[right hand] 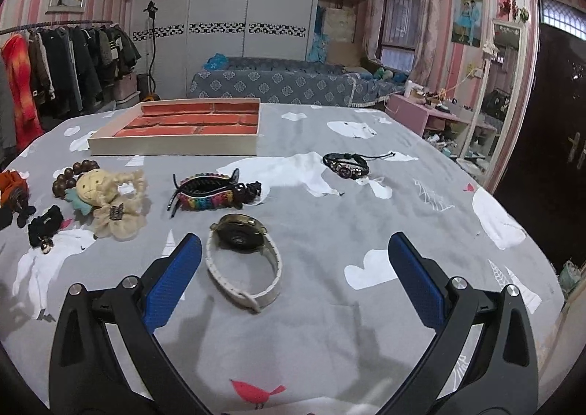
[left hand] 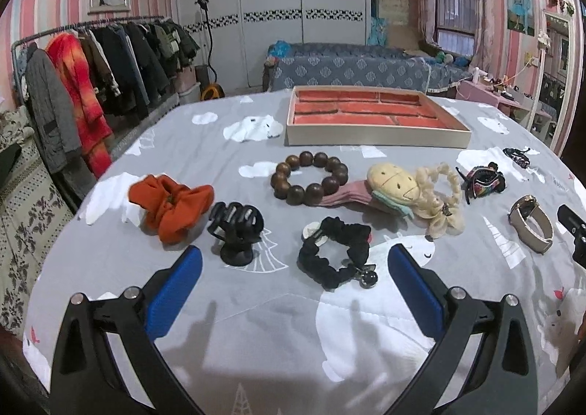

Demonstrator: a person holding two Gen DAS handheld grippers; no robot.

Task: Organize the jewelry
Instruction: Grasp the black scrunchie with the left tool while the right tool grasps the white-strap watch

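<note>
A red-lined divided tray (left hand: 377,133) (right hand: 175,148) stands at the far side of the grey bedspread. Before it lie an orange scrunchie (left hand: 170,206), a black claw clip (left hand: 236,228), a wooden bead bracelet (left hand: 309,177), a black scrunchie (left hand: 335,255), a plush doll hair tie (left hand: 410,195) (right hand: 110,202), a rainbow claw clip (left hand: 483,182) (right hand: 210,191), a white-strap watch (left hand: 531,226) (right hand: 243,261) and a black cord bracelet (right hand: 346,164). My left gripper (left hand: 293,286) is open above the black scrunchie. My right gripper (right hand: 293,275) is open with the watch between its fingers near the left one.
A clothes rack (left hand: 91,67) stands left of the bed. A blue-covered sofa (left hand: 348,67) is behind the tray. A pink dresser and mirror (right hand: 476,114) stand at the right, with a dark door (right hand: 549,122) beyond.
</note>
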